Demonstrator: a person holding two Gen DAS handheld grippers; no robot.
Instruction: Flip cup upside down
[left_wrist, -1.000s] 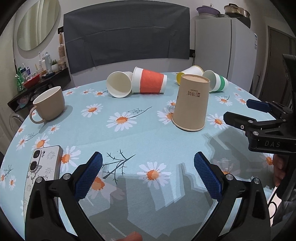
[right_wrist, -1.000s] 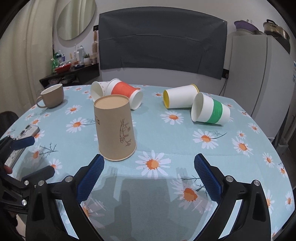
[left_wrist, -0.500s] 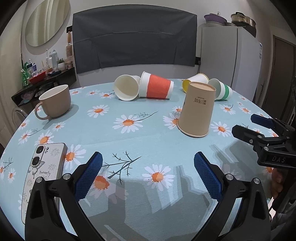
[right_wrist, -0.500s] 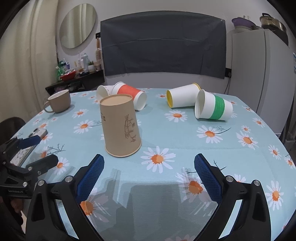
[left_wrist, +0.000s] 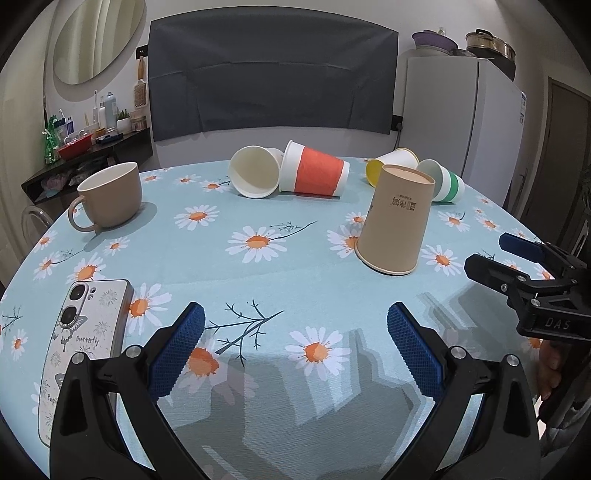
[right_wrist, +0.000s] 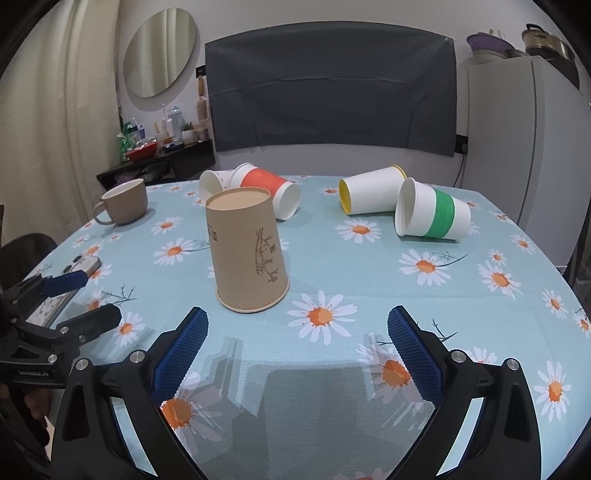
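Observation:
A brown paper cup (left_wrist: 397, 220) stands upside down on the daisy tablecloth; it also shows in the right wrist view (right_wrist: 248, 251). My left gripper (left_wrist: 293, 343) is open and empty, near the table's front edge, well short of the cup. My right gripper (right_wrist: 295, 347) is open and empty, just in front and to the right of the cup. Each gripper shows in the other's view, the right one (left_wrist: 517, 262) and the left one (right_wrist: 70, 295), both open.
Several paper cups lie on their sides at the back: white (left_wrist: 255, 176), red-banded (left_wrist: 314, 173), yellow-lined (right_wrist: 371, 190), green-banded (right_wrist: 432, 214). A beige mug (left_wrist: 109, 197) stands upright at the left. A phone (left_wrist: 81, 343) lies at the front left. A fridge (left_wrist: 461, 118) stands behind.
Both grippers have drawn back and risen slightly from the table; the cup looks a little farther off. The brown cup has stayed in place, upside down.

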